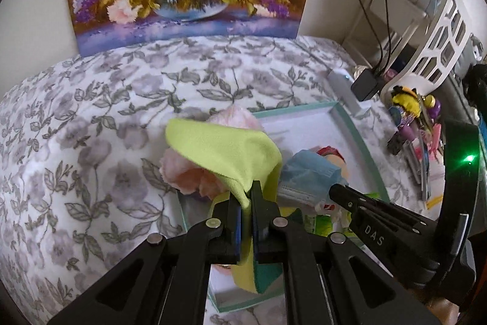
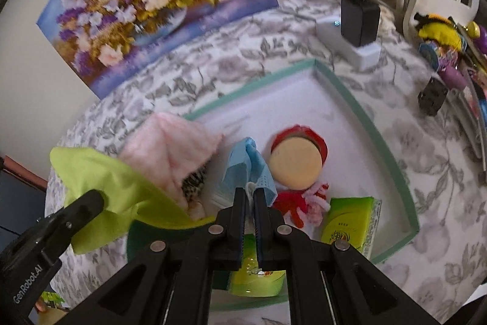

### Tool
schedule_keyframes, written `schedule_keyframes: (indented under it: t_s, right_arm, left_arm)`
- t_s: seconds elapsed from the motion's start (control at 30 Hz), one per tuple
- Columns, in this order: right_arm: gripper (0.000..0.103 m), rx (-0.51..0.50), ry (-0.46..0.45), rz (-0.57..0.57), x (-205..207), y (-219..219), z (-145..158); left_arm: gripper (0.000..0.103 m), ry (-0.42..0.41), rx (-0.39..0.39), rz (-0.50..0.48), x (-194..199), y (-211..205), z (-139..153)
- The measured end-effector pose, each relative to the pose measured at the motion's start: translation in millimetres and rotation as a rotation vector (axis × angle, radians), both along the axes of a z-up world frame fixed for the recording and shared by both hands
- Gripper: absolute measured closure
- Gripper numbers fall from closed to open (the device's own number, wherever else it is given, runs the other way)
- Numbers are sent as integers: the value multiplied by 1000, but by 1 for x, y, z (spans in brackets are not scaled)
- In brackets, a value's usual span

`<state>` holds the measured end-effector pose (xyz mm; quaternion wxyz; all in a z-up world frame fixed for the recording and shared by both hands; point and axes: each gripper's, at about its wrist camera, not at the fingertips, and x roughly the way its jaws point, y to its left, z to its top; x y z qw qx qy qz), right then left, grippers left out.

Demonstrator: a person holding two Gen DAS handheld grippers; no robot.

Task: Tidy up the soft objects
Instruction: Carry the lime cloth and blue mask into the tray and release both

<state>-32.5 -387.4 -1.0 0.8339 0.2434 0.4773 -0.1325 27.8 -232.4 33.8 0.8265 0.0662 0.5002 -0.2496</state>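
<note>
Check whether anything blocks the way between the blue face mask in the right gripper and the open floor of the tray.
Nothing visible does. The right gripper is shut on the blue face mask above the mint-rimmed tray. Bare white floor lies beyond it; the doll lies to its right, the pink fluffy cloth to its left.

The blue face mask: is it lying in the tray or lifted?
Lifted: the right gripper pinches the blue face mask, which hangs over the tray.

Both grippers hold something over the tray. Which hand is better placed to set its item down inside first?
Probably the right gripper: its blue face mask hangs over the tray floor. The left gripper holds the green cloth at the tray's edge, above the pink towel.
</note>
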Motion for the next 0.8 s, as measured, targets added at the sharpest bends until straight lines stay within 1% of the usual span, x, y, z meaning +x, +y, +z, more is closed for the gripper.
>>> schedule_keyframes:
  t_s: [0.27,0.53,0.63,0.67,0.8]
  right_arm:
    - [97,1,57,-1,3,-3,-19]
    - [97,6,89,-5,7,-6,-30]
    - [96,2,101,-2,7,-7,-31]
    - [94,-1,101,-3,7,-7,-30]
    - [94,-8,100,-14,5,-8,-24]
  left_arm:
    - [98,21,42,-14,7,-15,-25]
    - [97,54,64,-17,15,-24,-45]
    - [97,65,55,-21,14,-23,-41]
    - [97,70,44,-21,14,-22,-38]
    - [95,73,32,-18,11,-17,-24]
